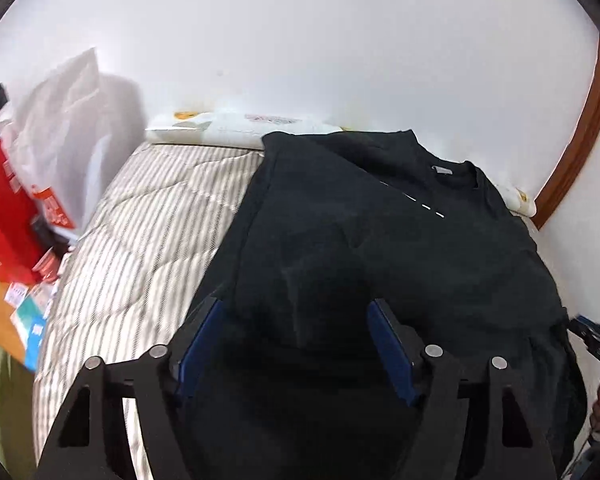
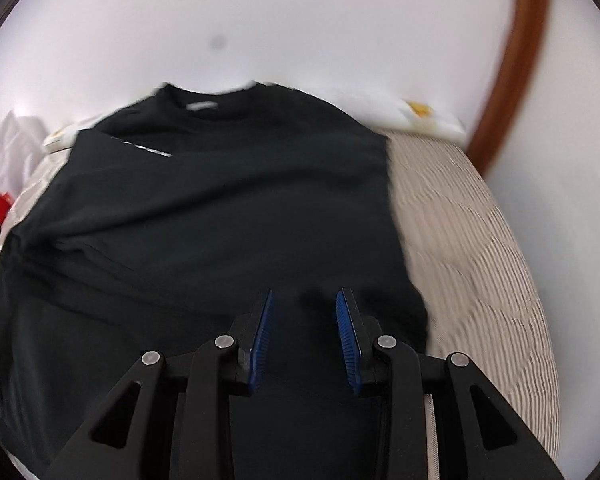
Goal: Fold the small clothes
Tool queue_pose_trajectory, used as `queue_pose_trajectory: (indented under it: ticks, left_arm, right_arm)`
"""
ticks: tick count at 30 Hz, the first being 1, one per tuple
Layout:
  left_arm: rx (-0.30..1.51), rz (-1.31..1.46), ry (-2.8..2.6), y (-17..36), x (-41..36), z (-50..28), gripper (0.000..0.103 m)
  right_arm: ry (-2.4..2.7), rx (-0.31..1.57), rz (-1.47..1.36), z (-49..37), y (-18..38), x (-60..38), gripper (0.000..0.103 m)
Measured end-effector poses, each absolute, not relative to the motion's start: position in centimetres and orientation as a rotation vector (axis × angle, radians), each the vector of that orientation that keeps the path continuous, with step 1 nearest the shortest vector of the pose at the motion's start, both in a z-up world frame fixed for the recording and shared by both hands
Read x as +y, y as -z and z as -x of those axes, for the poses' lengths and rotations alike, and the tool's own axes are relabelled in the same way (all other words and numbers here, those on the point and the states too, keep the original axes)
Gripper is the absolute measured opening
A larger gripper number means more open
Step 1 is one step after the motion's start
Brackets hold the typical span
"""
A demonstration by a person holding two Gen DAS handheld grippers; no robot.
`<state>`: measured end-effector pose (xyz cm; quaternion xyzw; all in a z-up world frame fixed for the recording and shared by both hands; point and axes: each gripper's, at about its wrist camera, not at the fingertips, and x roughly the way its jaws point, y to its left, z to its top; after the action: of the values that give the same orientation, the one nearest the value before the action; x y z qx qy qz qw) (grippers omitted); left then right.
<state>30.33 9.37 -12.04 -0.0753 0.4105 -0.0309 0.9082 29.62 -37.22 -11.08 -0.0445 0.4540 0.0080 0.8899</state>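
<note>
Left view only: red box (image 1: 4, 216), white bag (image 1: 66, 120) and clutter are sitting far left of the left tongs (image 1: 296, 316); the right tongs (image 1: 592, 340) are showing at the right edge.
Right view only: bare striped mattress (image 2: 472, 248) is stretching to the right of the right tongs (image 2: 304, 308); brown door frame (image 2: 516, 80) is curving beyond.
Shirt: the black shirt (image 1: 380, 240) is lying on the mattress ahead of and under both tongs, collar at the far end.
Left tongs: standing wide apart over dark cloth, gripping nothing that shows.
Right tongs: standing partly apart above the shirt's near edge; whether they are touching it, I cannot tell.
</note>
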Motion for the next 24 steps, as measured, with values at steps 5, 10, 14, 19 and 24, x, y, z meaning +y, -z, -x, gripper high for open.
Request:
queue_pose_trajectory:
  ticks: [5, 10, 14, 19, 24]
  left_arm:
    - [0.895, 0.169, 0.079, 14.2, 9.3, -33.0, 0.060]
    - [0.936, 0.187, 0.083, 16.0, 9.1, -34.5, 0.041]
    - [0.911, 0.130, 0.058, 15.7, 7.9, -34.5, 0.010]
    - [0.821, 0.082, 0.056, 13.0, 7.7, -33.7, 0.008]
    - [0.758, 0.088, 0.014, 10.8, 8.9, -33.2, 0.008]
  right_arm:
    - [0.033, 0.951, 0.023, -28.5, 12.1, -41.1, 0.032]
    - [0.033, 0.951, -0.006, -27.9, 12.7, -41.7, 0.032]
    - [0.016, 0.953, -0.005, -27.8, 13.3, -41.2, 0.032]
    - [0.004, 0.942, 0.010, -28.2, 12.7, -40.3, 0.032]
    - [-0.004, 0.876, 0.043, -29.5, 10.7, -39.2, 0.034]
